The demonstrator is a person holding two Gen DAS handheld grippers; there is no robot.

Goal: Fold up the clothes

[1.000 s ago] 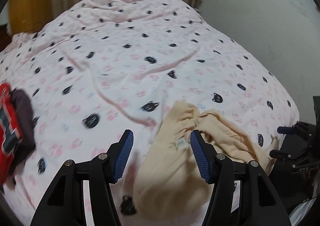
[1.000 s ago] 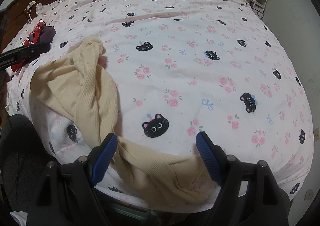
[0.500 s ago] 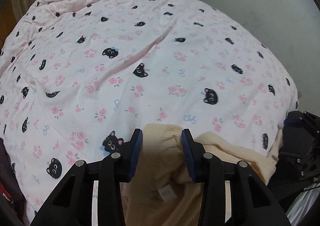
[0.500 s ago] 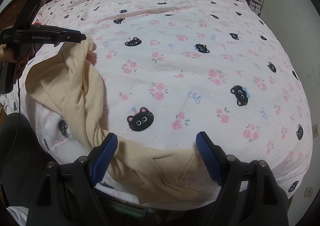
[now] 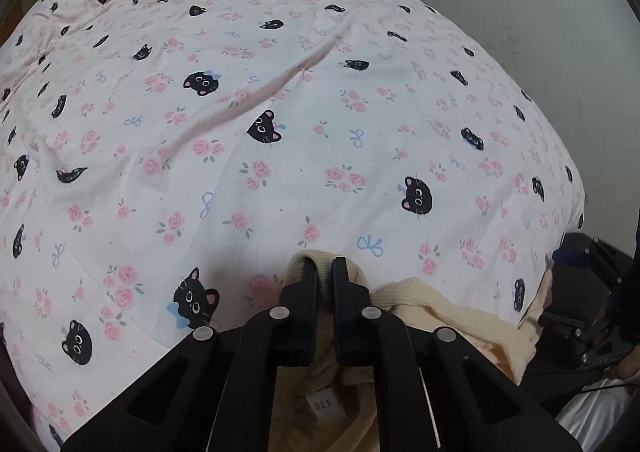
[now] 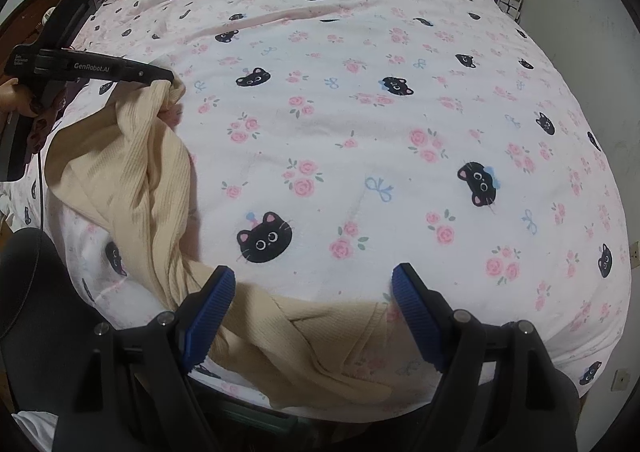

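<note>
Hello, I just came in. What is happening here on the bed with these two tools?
A person is starting to fold a cream ribbed garment on a bed with a pink cat-print cover. The left gripper is shut on one end of the garment. The right gripper is open, its blue pads on either side of the other end near the bed edge, not yet gripping. The garment lies twisted and crumpled, so no fold is made.

Lower part of cream ribbed knit garment (image 5: 452,324) hidden beneath black left gripper (image 5: 324,272); small white neck label (image 5: 325,407) print barely legible.
</note>
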